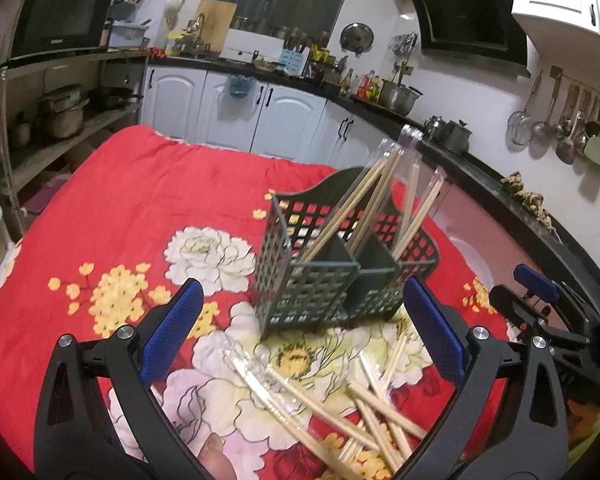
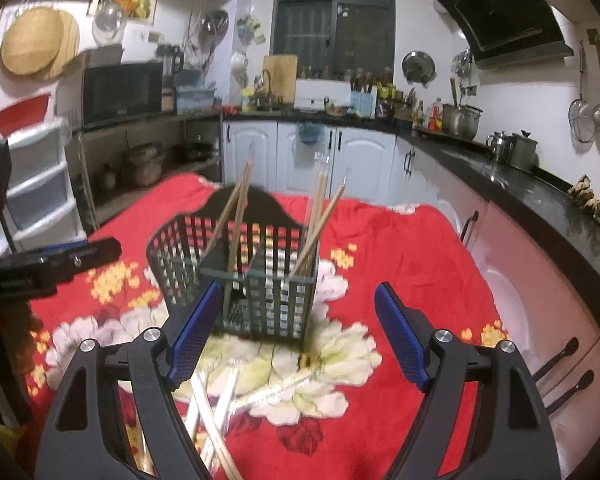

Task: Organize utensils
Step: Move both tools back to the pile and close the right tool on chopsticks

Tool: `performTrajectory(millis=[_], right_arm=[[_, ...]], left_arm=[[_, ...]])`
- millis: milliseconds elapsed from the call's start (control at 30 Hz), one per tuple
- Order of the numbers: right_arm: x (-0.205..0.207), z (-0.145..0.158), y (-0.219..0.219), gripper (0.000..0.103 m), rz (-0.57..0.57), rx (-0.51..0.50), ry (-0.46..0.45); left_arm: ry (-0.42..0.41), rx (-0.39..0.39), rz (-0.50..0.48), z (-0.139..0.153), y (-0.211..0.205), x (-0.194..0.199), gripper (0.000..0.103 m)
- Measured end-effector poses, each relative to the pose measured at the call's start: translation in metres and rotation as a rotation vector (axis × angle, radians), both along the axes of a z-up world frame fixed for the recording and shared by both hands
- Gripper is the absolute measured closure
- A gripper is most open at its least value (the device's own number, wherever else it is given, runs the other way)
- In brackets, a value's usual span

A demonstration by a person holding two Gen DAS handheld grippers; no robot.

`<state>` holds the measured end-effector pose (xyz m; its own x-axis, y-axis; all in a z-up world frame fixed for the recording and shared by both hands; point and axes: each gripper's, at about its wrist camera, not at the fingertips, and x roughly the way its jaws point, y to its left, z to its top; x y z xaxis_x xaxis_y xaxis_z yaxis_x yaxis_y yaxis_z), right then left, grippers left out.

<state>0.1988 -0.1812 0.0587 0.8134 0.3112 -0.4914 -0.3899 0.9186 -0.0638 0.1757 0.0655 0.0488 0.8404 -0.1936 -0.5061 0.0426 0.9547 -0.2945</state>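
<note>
A: Where's the caddy [image 1: 332,264]?

B: Upright on the red flowered cloth [image 1: 132,200] that covers the counter, straight ahead of both claws. It's a dark green lattice holder with dividers inside.

A: Anything in it?

B: Several wrapped chopsticks [image 1: 364,208] lean in its compartments, their tops sticking up past the rim. From the right wrist they show as two leaning groups [image 2: 320,216], one on each side of a divider.

A: And the rest?

B: A loose pile [image 1: 340,412] lies crossed on the cloth in front of the caddy, in clear sleeves, under the left claw [image 1: 304,332]. The right wrist view shows the same pile [image 2: 220,408] near its left finger.

A: State of the left claw?

B: Spread wide, nothing between its blue pads, hovering above the pile.

A: The right one?

B: The right claw [image 2: 300,340] is also spread and empty, aimed at the caddy's near face. Its blue tip shows at the right edge of the left view [image 1: 536,280].
</note>
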Motion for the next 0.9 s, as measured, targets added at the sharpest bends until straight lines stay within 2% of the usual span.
performTrajectory(millis=[267, 600, 667, 733, 767, 800, 900], right_arm=[[-0.008, -0.024, 0.014, 0.026, 0.029, -0.057, 0.061], [-0.013, -0.054, 0.030, 0.028, 0.120, -0.112, 0.146], [-0.014, -0.061, 0.033, 0.046, 0.138, -0.128, 0.171], [-0.014, -0.069, 0.036, 0.054, 0.162, -0.138, 0.202], [-0.015, -0.071, 0.037, 0.060, 0.168, -0.142, 0.209], [-0.015, -0.074, 0.039, 0.061, 0.177, -0.148, 0.221], [-0.013, -0.078, 0.044, 0.066, 0.208, -0.143, 0.249]], left_arm=[[0.056, 0.004, 0.016, -0.020, 0.008, -0.006, 0.011], [0.161, 0.019, 0.038, -0.050, 0.018, -0.006, 0.011], [0.198, 0.032, 0.056, -0.058, 0.022, -0.004, 0.011], [0.210, 0.013, 0.061, -0.064, 0.028, -0.003, 0.012], [0.217, 0.006, 0.061, -0.067, 0.030, -0.002, 0.019], [0.221, 0.002, 0.063, -0.069, 0.032, -0.002, 0.029], [0.247, -0.040, 0.053, -0.077, 0.038, 0.002, 0.046]])
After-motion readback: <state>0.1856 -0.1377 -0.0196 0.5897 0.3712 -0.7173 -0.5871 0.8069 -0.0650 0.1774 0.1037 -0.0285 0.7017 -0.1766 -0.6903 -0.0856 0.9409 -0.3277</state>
